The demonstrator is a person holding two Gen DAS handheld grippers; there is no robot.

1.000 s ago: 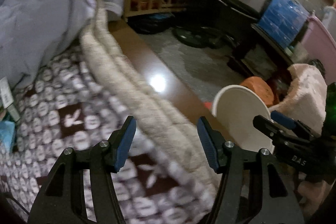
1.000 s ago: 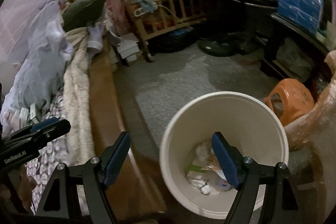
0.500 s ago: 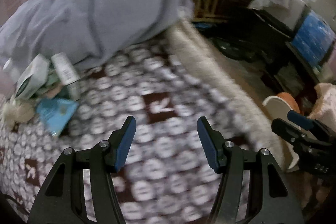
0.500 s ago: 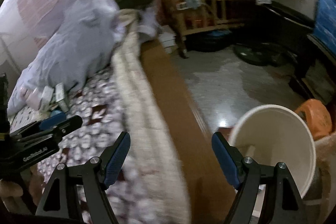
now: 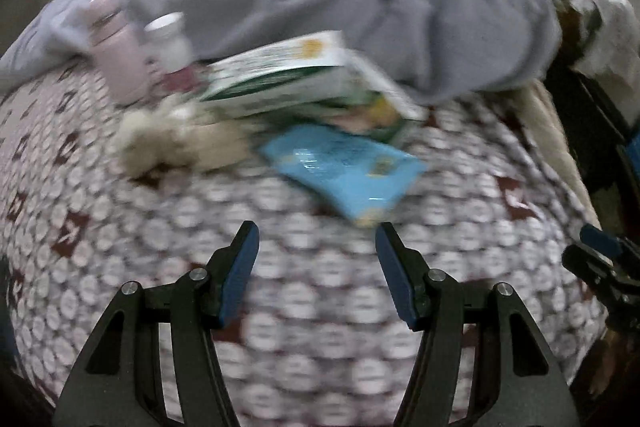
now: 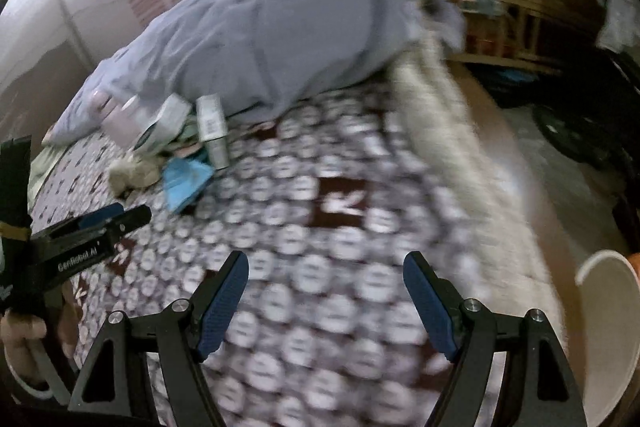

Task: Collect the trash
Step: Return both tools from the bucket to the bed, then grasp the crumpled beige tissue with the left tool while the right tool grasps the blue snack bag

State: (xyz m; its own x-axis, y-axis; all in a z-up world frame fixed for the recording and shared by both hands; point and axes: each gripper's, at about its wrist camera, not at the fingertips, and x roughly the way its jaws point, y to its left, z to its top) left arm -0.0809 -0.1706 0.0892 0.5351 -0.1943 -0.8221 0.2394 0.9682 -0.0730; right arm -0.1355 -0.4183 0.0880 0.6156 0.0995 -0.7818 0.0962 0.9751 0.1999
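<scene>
At centre frame, on the bed [image 5: 320, 307], we aim our left hand-held gripper [image 5: 316, 247], spread and empty, at the blue wrapper [image 5: 344, 167]; the right hand-held gripper [image 6: 326, 291] hangs equally spread.

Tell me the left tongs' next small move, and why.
Probably ease the left tongs forward onto the blue packet: they stand open and empty, and the packet lies loose on the patterned blanket just ahead, nearest of the litter.
</scene>
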